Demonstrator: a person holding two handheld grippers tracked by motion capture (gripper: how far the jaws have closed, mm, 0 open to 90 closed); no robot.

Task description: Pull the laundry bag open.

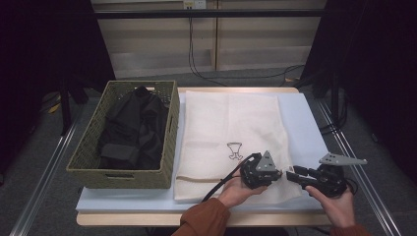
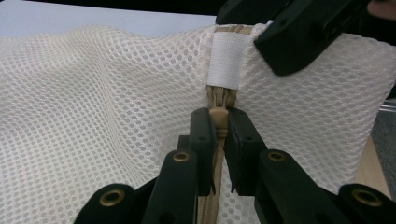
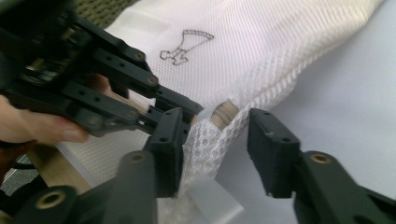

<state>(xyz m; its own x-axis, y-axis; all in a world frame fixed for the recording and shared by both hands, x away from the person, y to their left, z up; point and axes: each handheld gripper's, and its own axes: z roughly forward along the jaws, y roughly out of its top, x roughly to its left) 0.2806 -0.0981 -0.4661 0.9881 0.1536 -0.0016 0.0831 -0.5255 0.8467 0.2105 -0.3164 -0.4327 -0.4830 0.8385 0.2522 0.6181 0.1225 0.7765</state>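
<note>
At the near right corner of the table (image 1: 305,105), two hand-held grippers meet over the corner of a white mesh laundry bag (image 1: 231,132). The left gripper (image 2: 223,135) has its jaws pinched tight on the tan zipper pull (image 2: 218,122), just below the white fabric tab (image 2: 226,60) that covers the end of the zip. The right gripper (image 3: 215,140) stands with its jaws apart, one on each side of the bag's bunched corner; the left pad seems to brush the mesh, though the angle leaves that unclear, and the right pad stands clear of it. No earlier frame bears on it, so only the spread stance is told. The person's left hand (image 1: 236,189), in a rust-coloured sleeve (image 1: 204,219), and right hand (image 1: 337,206) come in over the table's near edge. The bag lies flat across the middle of the table, a small outline emblem (image 1: 235,150) printed near its centre. Along the table's left edge sits a green woven basket (image 1: 123,173) holding dark clothing (image 1: 133,130). Beyond the far edge, cables (image 1: 196,59) trail across the floor.
</note>
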